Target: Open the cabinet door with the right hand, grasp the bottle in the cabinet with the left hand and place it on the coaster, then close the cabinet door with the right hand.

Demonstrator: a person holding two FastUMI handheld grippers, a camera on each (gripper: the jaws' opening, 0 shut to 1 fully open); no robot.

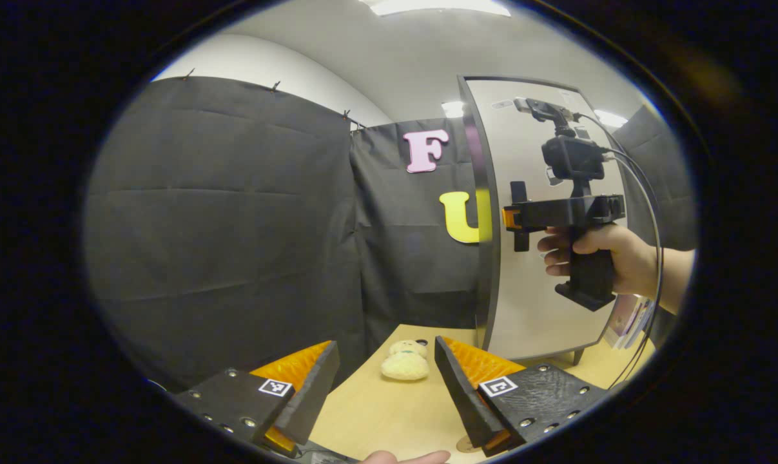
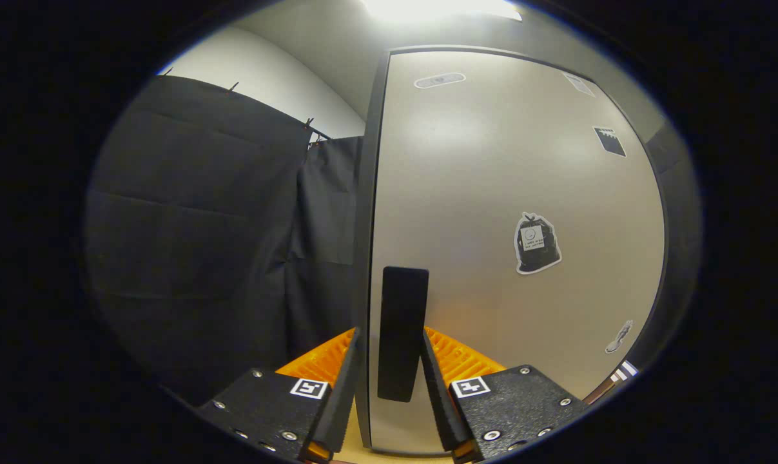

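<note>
Very start of the job, by the look of it. The cabinet door point(image 2: 511, 245) sits flat in its dark frame, no gap showing along the edge, so I judge it not yet opened. Everything else is ahead: bottle out, bottle onto the coaster, door shut again.

The right gripper point(image 2: 398, 380) is at the door's handle point(image 2: 403, 332), a dark upright bar near the door's left edge. In the right gripper view the bar stands between the two fingers, which sit narrow and close on either side. Whether both actually press on it I cannot tell; they look touching or next to it. From the left gripper view the same tool point(image 1: 516, 218) is seen side-on against the door, a hand point(image 1: 604, 254) round its grip.

The left gripper point(image 1: 385, 386) waits low over the wooden table point(image 1: 376, 419), fingers wide apart with nothing between them.

The cabinet is closed, so its contents are hidden; the bottle is presumably inside. A small cream plush toy point(image 1: 406, 359) lies on the table beyond the left fingers, near the cabinet's foot. A small round brownish edge point(image 1: 467, 444) peeks out by the left gripper's finger, possibly the coaster, too little visible to say.
</note>
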